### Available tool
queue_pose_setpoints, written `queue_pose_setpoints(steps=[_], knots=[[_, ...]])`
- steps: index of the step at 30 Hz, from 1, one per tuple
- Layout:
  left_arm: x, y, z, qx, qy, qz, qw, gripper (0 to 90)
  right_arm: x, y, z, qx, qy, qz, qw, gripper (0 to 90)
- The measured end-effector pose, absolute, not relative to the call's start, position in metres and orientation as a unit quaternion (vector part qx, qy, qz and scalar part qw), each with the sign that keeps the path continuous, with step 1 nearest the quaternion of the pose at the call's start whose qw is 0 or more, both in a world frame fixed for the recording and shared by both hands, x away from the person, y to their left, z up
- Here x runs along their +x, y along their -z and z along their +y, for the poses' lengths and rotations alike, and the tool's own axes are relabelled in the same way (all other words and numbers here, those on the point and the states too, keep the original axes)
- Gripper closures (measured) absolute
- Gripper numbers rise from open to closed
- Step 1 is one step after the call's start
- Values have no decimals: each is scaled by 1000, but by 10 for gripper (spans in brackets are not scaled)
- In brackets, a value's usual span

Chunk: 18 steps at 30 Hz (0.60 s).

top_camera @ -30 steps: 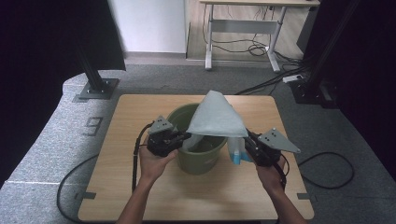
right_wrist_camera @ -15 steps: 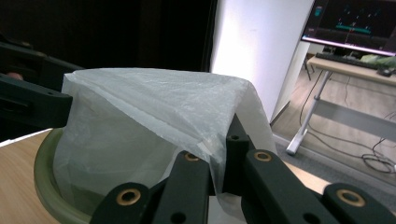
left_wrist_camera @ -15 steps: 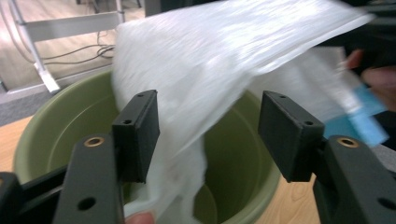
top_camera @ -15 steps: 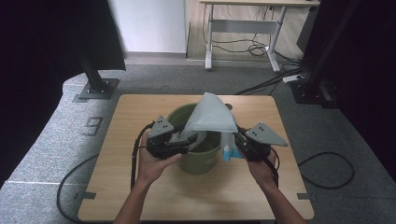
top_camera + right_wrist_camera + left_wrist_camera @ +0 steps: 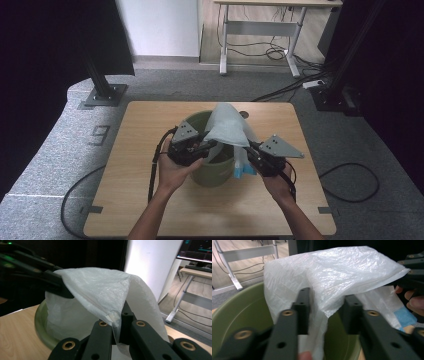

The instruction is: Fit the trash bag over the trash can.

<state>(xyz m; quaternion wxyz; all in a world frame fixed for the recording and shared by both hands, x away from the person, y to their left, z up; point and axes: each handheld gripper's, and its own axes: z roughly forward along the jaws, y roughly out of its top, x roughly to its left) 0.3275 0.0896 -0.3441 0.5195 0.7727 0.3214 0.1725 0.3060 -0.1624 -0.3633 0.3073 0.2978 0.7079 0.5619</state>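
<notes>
**Bag held above the bin, one edge pinched, one edge loose**

One wooden table is seen, and on it stands one green bin, round and open at the top. One white plastic bag is held above the bin's mouth, its lower folds hanging into the bin. A blue patch is seen at the bin's right side; whether it belongs to the bag cannot be told.

Two grippers are counted. The left gripper is spread wide: its jaws stand apart with the bag's film draped between them, and nothing is pinched. The right gripper is clamped on a fold of the bag, the film being trapped between its jaws.

The step in hand is judged to be the lining of the bin. It is best done if a single layer of the bag's edge is caught by the left gripper before closing, not a bunched fold. The mouth should then be pulled apart by both grippers and lowered evenly over the rim, so that the thin film is not torn and the light bin is not tipped.
</notes>
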Motion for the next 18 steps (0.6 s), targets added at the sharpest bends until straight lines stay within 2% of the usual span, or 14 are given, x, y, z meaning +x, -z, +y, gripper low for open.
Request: queue_pose_setpoints(steps=[5, 8, 12, 18], knots=[[329, 347, 92, 772, -168, 324, 520, 823, 305, 369, -163, 291, -567, 712, 296, 840], [330, 348, 96, 768, -168, 330, 523, 862, 303, 368, -163, 286, -575, 710, 289, 671], [333, 349, 108, 755, -165, 349, 530, 881, 295, 369, -166, 279, -587, 704, 286, 511], [336, 349, 130, 738, -168, 372, 538, 884, 285, 373, -176, 277, -596, 699, 282, 434]])
